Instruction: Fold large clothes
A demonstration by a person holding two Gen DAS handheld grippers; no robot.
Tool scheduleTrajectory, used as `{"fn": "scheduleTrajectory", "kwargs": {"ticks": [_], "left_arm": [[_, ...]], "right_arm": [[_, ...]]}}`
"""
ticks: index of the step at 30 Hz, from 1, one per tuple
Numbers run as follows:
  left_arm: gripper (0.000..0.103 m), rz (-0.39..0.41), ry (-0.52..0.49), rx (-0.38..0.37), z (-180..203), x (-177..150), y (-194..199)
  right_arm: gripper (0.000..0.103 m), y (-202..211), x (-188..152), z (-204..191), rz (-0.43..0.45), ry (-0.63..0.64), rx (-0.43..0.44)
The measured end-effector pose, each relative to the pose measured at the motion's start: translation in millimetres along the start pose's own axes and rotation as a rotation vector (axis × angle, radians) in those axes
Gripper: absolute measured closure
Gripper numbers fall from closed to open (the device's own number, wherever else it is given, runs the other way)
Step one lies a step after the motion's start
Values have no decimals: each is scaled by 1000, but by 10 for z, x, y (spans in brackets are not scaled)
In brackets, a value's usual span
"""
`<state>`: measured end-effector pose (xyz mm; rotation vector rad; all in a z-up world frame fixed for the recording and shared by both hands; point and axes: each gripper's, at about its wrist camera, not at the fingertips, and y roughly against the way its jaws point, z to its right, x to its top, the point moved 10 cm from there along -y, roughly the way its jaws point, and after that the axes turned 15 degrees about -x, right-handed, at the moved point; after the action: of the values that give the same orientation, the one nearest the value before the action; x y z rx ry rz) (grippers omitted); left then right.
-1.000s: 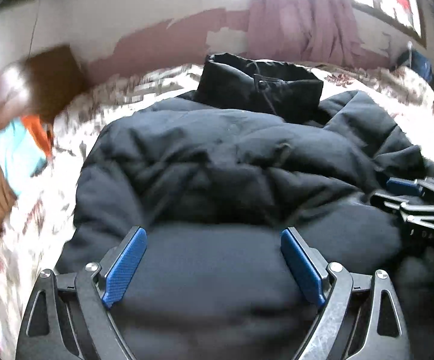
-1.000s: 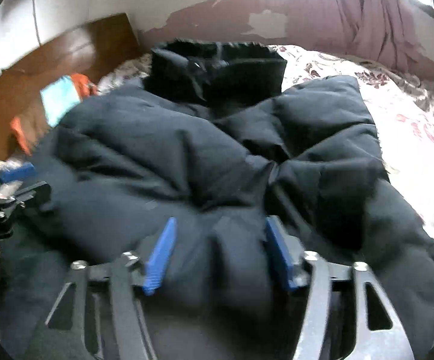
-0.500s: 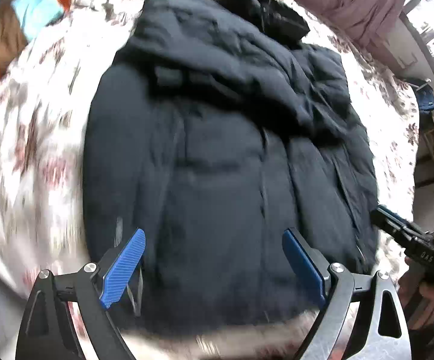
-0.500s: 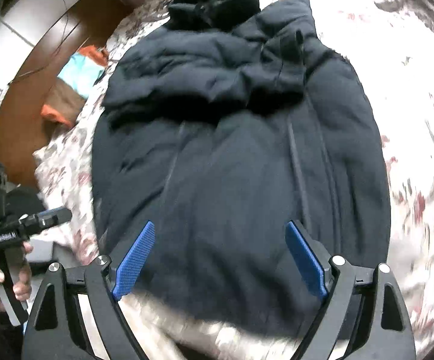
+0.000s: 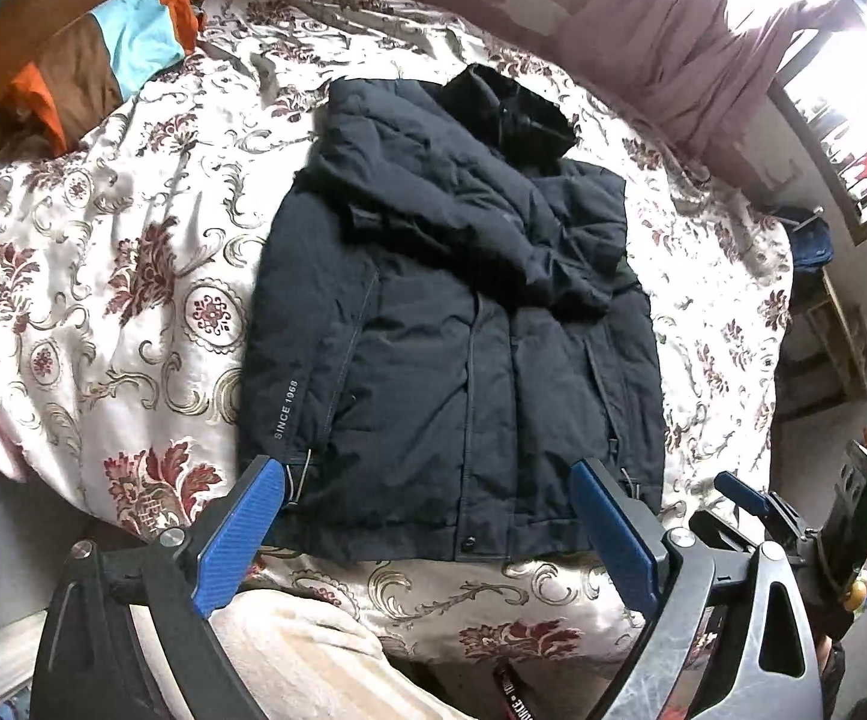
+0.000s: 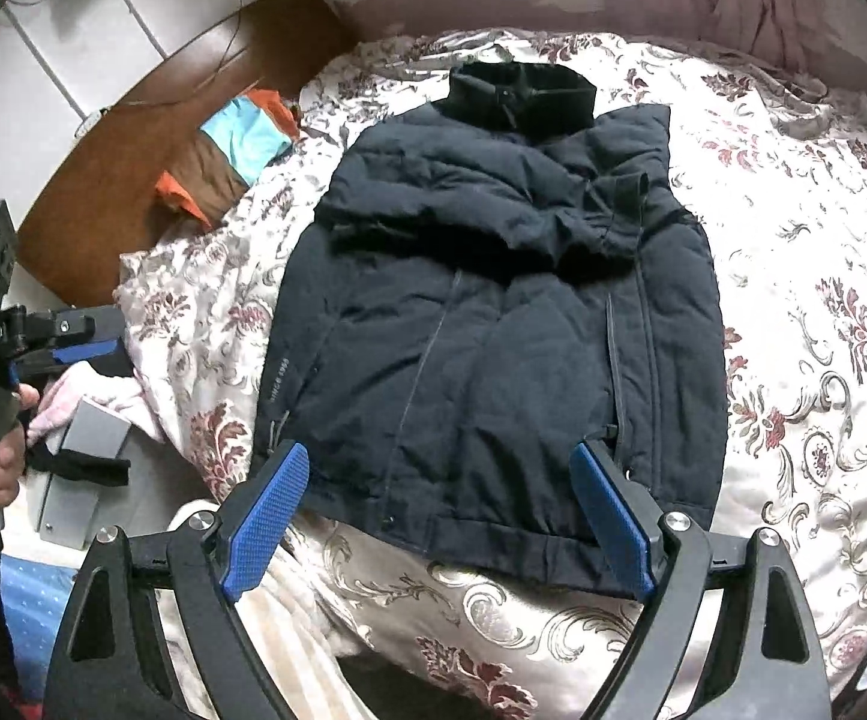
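A: We see the dark navy padded jacket [image 5: 451,348] lying flat on the cream floral bedspread [image 5: 133,276], sleeves folded across its chest, black collar [image 6: 523,99] at the far end. It lies beyond our left gripper [image 5: 427,534], whose jaws are opening with nothing between them.

B: Our right gripper [image 6: 442,531] is spread wide and empty too, above the hem.

A: A second ago both sat down on the fabric; now we've lifted clear and see the whole jacket.

B: No containers in view.
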<state>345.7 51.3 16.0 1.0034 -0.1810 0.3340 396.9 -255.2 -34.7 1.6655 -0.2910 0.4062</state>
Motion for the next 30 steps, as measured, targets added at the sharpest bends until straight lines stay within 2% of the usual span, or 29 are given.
{"fn": "scheduleTrajectory", "kwargs": {"ticks": [5,8,11,15,16,23,30], "left_arm": [[7,-13,-2,9,-9,87,-8],[7,-19,4,29,-48,277,-70],[7,6,18,36,-86,533,-121],[7,92,-21,49,-69,1113,-219],[7,127,-47,51,-49,1347,-275],[7,332,-215,91,44,2714,-910],[7,382,-349,89,99,3738,-1946]], "right_arm": [[17,-55,300,91,0,-19,-23],[17,-123,587,235,1,-52,-34],[17,-198,956,399,25,-67,-66],[17,-397,1617,583,90,-43,-125],[17,-465,1770,613,105,-39,-132],[17,-1374,2990,769,213,-101,-144],[22,-2467,3884,856,255,-140,-176]]}}
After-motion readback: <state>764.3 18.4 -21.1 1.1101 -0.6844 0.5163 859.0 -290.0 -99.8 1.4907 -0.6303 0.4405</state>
